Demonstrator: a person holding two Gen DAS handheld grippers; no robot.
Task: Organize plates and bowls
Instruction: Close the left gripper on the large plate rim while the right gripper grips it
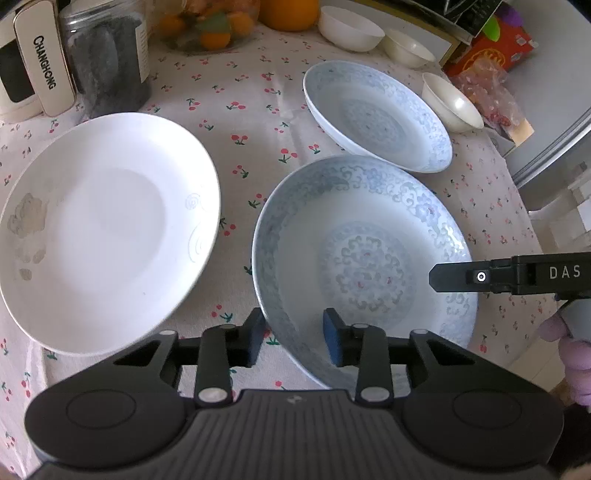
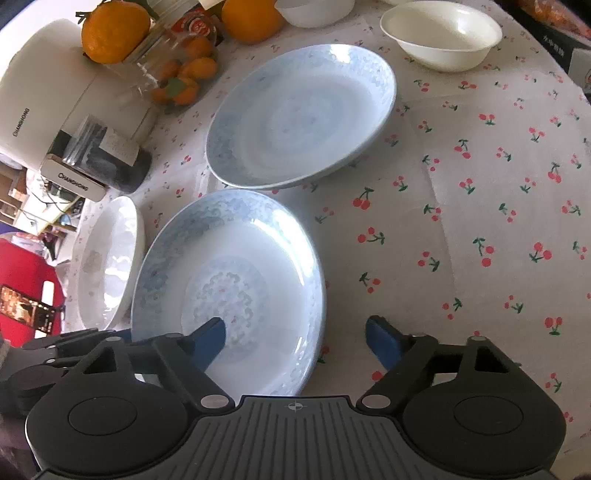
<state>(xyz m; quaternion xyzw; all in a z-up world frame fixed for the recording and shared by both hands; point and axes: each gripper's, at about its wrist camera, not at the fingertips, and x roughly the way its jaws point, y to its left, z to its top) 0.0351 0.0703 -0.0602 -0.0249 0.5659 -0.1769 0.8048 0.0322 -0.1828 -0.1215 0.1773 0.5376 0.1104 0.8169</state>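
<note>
Two blue-patterned plates (image 1: 364,251) (image 1: 376,114) and a plain white plate (image 1: 107,229) lie apart on the cherry-print cloth; small white bowls (image 1: 452,101) sit behind.

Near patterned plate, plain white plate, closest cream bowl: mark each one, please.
Near patterned plate (image 1: 369,269): left wrist view, centre medallion.
Plain white plate (image 1: 110,229): left wrist view, bare well.
Closest cream bowl (image 2: 441,33): right wrist view, inner wall.

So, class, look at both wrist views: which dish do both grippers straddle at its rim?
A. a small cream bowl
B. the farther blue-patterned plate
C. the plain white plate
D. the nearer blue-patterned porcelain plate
D: the left gripper has one finger either side of the near rim of the nearer blue-patterned porcelain plate, and the right gripper spans that same plate's right-hand rim.
</note>
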